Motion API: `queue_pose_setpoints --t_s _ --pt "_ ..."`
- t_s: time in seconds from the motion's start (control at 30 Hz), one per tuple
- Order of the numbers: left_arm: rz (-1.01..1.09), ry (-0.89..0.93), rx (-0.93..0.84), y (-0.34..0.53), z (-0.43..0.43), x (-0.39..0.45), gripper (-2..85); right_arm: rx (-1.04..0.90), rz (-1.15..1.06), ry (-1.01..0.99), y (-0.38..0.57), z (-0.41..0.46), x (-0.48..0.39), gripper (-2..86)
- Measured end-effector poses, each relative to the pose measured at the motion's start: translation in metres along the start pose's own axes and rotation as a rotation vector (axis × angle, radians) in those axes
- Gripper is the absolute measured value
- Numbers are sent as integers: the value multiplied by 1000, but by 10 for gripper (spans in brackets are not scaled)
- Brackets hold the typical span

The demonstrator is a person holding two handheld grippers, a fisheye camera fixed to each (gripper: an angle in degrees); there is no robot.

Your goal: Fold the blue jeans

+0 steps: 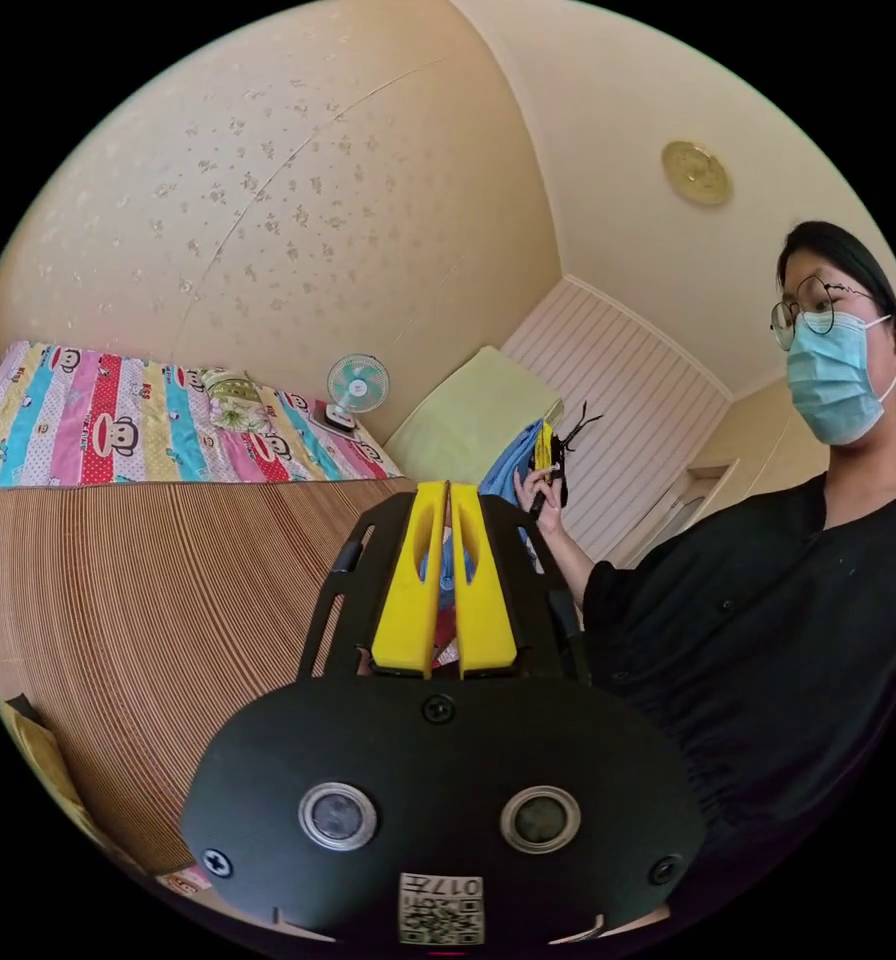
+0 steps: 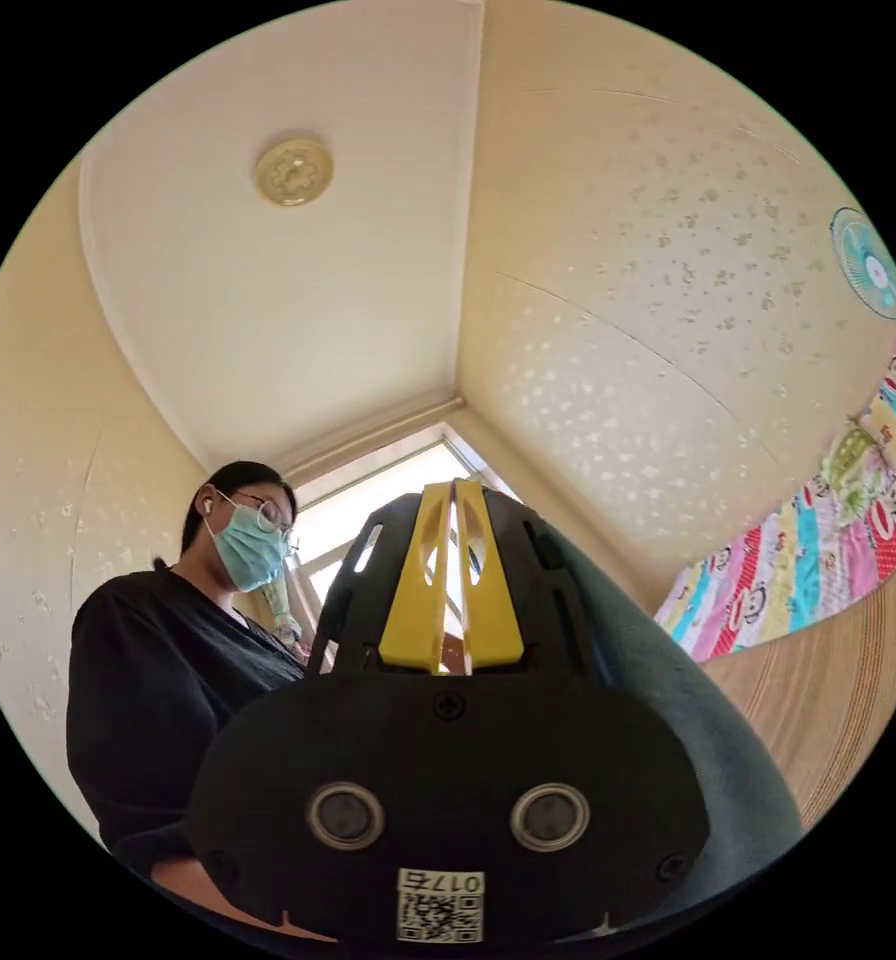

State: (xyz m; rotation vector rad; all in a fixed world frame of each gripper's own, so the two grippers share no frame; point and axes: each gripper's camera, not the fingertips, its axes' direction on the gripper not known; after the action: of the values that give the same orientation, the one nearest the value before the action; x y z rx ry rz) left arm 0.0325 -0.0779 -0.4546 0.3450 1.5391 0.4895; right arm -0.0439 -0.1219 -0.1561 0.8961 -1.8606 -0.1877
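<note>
The blue jeans (image 1: 513,468) hang in the air between my two grippers. In the left gripper view my left gripper (image 1: 446,488) has its yellow jaws pressed together, with blue cloth showing between them. Just beyond it a hand (image 1: 540,492) holds the other gripper (image 1: 546,452) against the jeans' upper edge. In the right gripper view my right gripper (image 2: 455,487) is shut. Dark blue jeans cloth (image 2: 688,720) runs from its tips down its right side. How much cloth sits inside each pair of jaws is hidden.
A bamboo mat (image 1: 168,600) covers the bed, with a colourful cartoon sheet (image 1: 98,425) and a small fan (image 1: 358,385) at its far end. A person in black (image 1: 768,640) stands close on the right. A green cushion (image 1: 473,425) leans on the wall. A window (image 2: 368,520) lies behind.
</note>
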Motion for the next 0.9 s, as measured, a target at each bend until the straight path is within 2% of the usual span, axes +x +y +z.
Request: queue_pose_setpoints --t_s 0.07,0.17,0.23,0.33,0.4,0.57,0.63,0.73,0.9 --pt "-3 27 -1 -1 -18 -7 -9 -21 4 -64 -3 23 -8 4" --pt "-23 64 0 -5 -49 -22 -5 -170 -25 -94 -3 78 -22 4" --pt "-88 58 13 -5 -74 -41 15 -162 -23 -139 5 103 -26 3" --pt "-258 18 42 0 -108 -75 76 -111 66 -359 19 137 -15 3" --pt "-360 41 66 6 -128 -98 86 -64 115 -507 31 160 -11 4" --pt "-627 294 234 36 -171 -157 114 -128 127 -608 50 213 -17 5" --pt "-793 388 211 56 -173 -187 134 -146 137 -639 58 232 -17 6" --pt "-919 497 202 75 -168 -212 144 -140 209 -714 76 263 -10 5" --pt "-996 625 164 79 -168 -244 132 -104 279 -782 99 294 -5 4"
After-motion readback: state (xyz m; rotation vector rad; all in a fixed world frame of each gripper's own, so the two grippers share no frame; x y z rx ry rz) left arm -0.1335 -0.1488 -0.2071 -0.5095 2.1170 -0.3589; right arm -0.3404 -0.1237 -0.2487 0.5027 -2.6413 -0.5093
